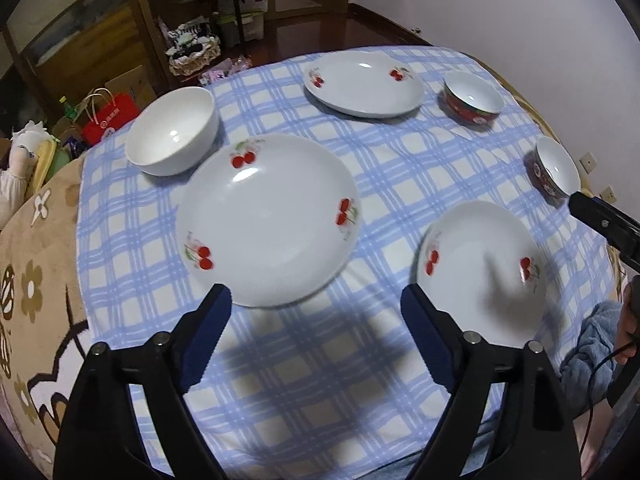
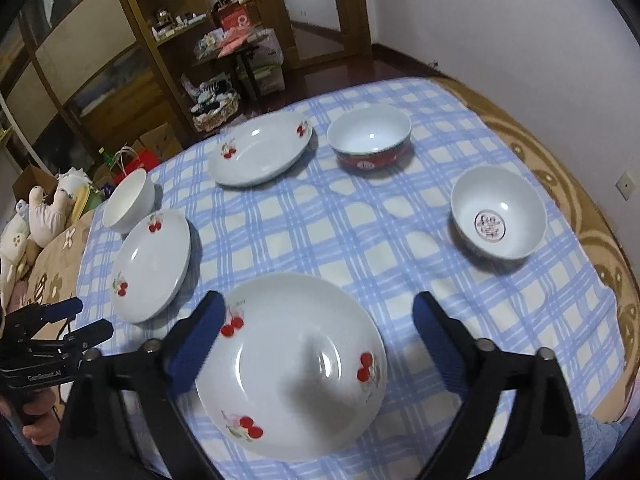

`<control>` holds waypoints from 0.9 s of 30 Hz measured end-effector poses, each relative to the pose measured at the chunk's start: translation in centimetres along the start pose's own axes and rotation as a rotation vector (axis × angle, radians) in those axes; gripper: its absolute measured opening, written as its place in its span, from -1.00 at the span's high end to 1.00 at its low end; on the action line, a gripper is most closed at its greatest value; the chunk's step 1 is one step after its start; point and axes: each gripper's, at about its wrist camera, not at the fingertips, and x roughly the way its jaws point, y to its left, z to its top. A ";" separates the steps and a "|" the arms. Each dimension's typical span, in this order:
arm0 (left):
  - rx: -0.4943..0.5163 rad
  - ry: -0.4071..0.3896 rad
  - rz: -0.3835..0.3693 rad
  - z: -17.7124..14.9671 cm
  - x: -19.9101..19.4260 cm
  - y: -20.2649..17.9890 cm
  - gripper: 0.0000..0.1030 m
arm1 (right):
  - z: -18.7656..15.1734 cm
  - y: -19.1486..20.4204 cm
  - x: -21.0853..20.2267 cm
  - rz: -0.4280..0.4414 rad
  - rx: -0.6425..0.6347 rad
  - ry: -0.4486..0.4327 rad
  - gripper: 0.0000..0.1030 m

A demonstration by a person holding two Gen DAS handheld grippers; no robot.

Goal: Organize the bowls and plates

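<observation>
Both claws stand released over a checked cloth [image 1: 360, 152]: the left gripper [image 1: 316, 304] above bare cloth near its front edge, the right gripper [image 2: 318, 312] above a cherry plate [image 2: 292, 364]. Two more plates [image 1: 268, 216] [image 1: 362, 82] and three bowls [image 1: 174, 130] [image 2: 370, 136] [image 2: 498, 212] lie apart — one bowl's centre mark is unreadable, the right gripper largely cut off in the left view.

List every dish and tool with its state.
Left tool: open, empty.
Right tool: open, empty, above the near plate.
Near plate: upright, empty, unstacked.
Left plate: upright, empty, beside the white bowl.
Far plate: upright, empty.
White bowl: upright, empty.
Far red bowl: upright, empty.
Right bowl: upright, empty.
</observation>
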 end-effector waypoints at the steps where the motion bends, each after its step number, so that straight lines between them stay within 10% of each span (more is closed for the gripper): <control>1: -0.002 -0.010 0.008 0.1 -0.1 0.3 -0.71 | 0.2 0.1 -0.1 -0.001 0.000 -0.006 -1.00; 27: -0.265 -0.060 -0.026 2.0 3.1 11.3 -0.72 | 4.1 10.6 4.2 0.128 -0.128 -0.069 -1.00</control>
